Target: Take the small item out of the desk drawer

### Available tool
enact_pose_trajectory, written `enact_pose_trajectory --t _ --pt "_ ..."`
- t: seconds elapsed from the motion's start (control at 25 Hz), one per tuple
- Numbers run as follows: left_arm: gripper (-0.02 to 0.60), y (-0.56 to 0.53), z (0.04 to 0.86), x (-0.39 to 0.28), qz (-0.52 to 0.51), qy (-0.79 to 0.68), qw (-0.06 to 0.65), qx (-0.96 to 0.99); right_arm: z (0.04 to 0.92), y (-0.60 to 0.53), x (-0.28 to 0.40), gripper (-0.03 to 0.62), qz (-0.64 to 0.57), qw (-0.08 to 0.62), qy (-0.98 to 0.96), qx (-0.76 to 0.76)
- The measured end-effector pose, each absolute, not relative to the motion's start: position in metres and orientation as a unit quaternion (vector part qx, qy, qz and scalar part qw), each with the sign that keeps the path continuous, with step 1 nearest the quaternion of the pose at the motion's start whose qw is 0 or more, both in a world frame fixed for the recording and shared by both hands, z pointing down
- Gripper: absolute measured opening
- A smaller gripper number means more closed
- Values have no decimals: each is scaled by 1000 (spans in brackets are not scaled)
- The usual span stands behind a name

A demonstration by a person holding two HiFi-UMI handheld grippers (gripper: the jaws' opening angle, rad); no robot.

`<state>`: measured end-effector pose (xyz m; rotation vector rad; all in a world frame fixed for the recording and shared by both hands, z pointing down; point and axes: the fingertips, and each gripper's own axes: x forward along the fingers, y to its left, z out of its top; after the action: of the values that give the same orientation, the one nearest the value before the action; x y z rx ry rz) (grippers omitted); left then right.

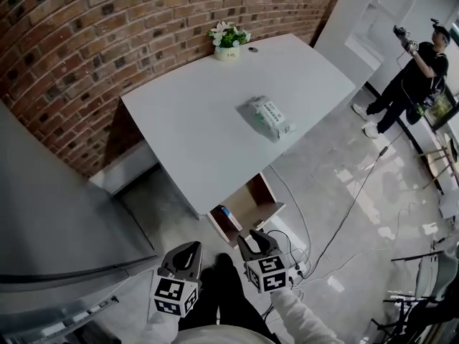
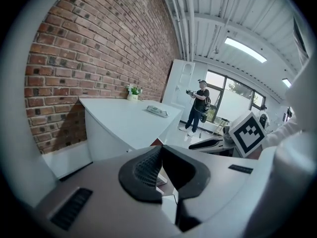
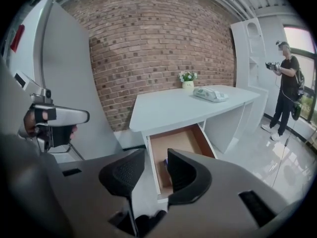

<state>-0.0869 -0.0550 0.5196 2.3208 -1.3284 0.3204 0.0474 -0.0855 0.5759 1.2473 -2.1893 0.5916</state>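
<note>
The white desk (image 1: 208,120) has its wooden drawer (image 1: 252,208) pulled open at the near end. A small blue item (image 1: 224,211) lies inside by the drawer's left wall; in the right gripper view that item (image 3: 165,161) shows just past my jaws. My right gripper (image 1: 256,242) hovers low in front of the drawer, jaws open, nothing between them (image 3: 156,168). Beside it, my left gripper (image 1: 185,255) is held further left, its tips together and holding nothing (image 2: 159,150).
A tissue pack (image 1: 269,117) and a small flower pot (image 1: 228,40) sit on the desk top. A tall grey cabinet (image 1: 50,213) stands at left, a brick wall behind. Cables (image 1: 337,224) trail on the floor; a person (image 1: 416,70) stands far right.
</note>
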Motion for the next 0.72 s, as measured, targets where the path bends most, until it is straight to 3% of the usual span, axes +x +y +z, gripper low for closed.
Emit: enact_pose_trajectory --t 0.72 --pt "17 -91 567 -71 141 -501 263 813 692 -153 42 173 247 374 -806 388"
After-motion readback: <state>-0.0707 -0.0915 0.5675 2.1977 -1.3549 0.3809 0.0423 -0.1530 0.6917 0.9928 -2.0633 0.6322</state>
